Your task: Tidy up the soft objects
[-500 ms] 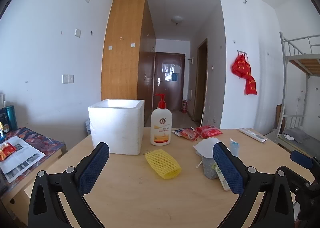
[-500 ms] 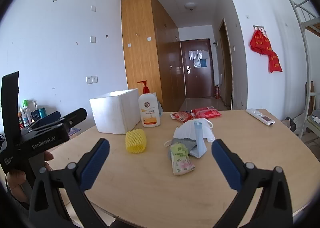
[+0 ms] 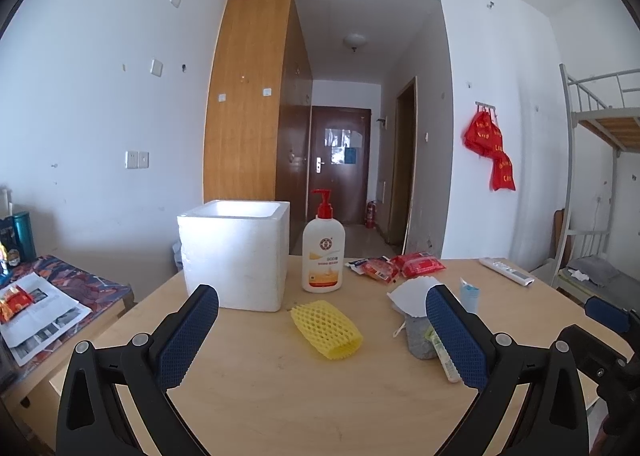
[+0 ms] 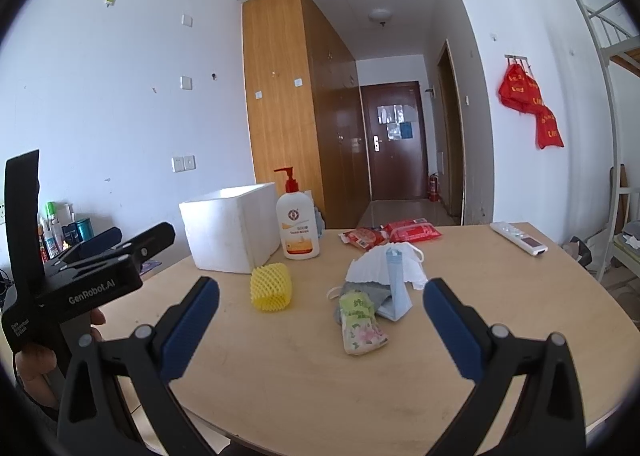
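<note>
Both the left tool [image 3: 322,330] and the right tool [image 4: 322,320] stood spread wide and empty above the desk [image 4: 500,316], the yellow foam net [image 3: 326,329] lying between the left one's fingers.

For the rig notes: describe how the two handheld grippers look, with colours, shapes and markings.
Both are matte black plastic. The left gripper and the right gripper each have two angled fingers with silver rivets at the joints, tipped with blue, dimple-textured pads. Seen from the right wrist camera, the left unit's black body bears white "GenRobot.AI" lettering. No cables or sleeves show.
</note>
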